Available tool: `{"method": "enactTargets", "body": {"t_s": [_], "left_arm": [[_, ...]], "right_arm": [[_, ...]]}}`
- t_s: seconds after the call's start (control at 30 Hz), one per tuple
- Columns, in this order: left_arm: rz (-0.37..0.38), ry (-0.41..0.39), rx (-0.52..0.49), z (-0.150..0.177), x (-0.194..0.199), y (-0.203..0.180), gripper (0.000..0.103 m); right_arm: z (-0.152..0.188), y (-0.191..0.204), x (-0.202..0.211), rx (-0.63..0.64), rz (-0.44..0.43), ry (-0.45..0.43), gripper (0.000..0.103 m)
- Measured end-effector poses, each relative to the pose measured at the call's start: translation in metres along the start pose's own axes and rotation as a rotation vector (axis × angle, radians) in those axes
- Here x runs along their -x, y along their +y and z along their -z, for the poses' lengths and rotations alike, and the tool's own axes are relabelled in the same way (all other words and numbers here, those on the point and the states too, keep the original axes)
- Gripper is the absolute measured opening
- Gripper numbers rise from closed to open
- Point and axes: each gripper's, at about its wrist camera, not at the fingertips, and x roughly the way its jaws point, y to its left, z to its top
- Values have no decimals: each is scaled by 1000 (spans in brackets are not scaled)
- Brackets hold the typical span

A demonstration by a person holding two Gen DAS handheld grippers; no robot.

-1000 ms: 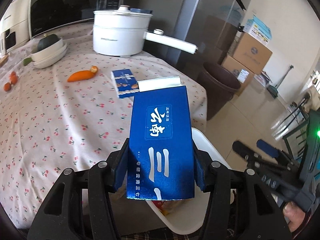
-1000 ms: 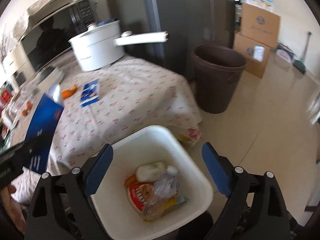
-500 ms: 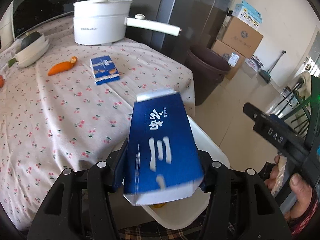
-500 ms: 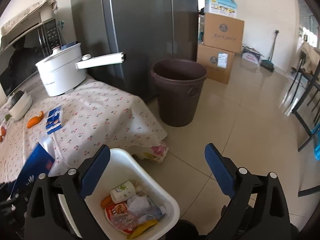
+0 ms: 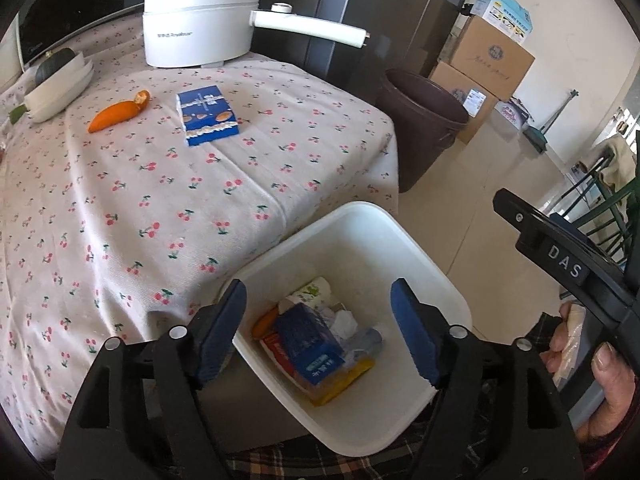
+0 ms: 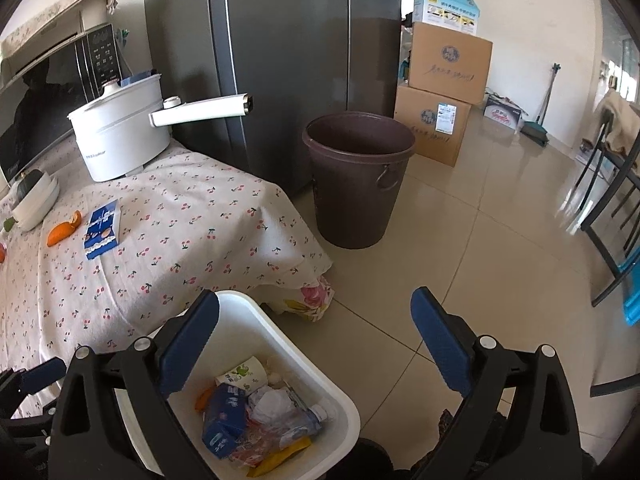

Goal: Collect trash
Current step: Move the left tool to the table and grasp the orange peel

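Left gripper (image 5: 318,330): jaws opening, empty. Blue box (image 5: 207,115) ahead-left on table, long axis pointing away; left hand nearer.

Tabletop (image 5: 120,216) near edge and right corner bare, free approach. Obstacles toward far edge: blue box (image 5: 206,114), orange peel (image 5: 118,112), white pot (image 5: 200,20) with handle overhanging. White bin (image 5: 360,232) beside right corner, brown bucket (image 6: 358,172) beyond; floor otherwise open.

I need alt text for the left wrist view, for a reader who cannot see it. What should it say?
The left gripper, jaws opening with nothing between them, hangs over a white bin where a blue carton lies on other trash. Behind, a cherry-print tablecloth holds a blue box, an orange peel and a white pot.
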Motion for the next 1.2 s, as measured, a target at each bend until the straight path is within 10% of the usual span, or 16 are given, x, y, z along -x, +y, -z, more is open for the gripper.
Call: {"method": "enactTargets", "body": {"t_s": [0.7,1.2], "left_arm": [[-394,8,-137,-110,-34,122,85],[-351,162,-232,-166,-94,199,66]], "right_arm": [[8,50,-25,118,-105,105,95],[9,78,-35,171,-154,141,95]]}}
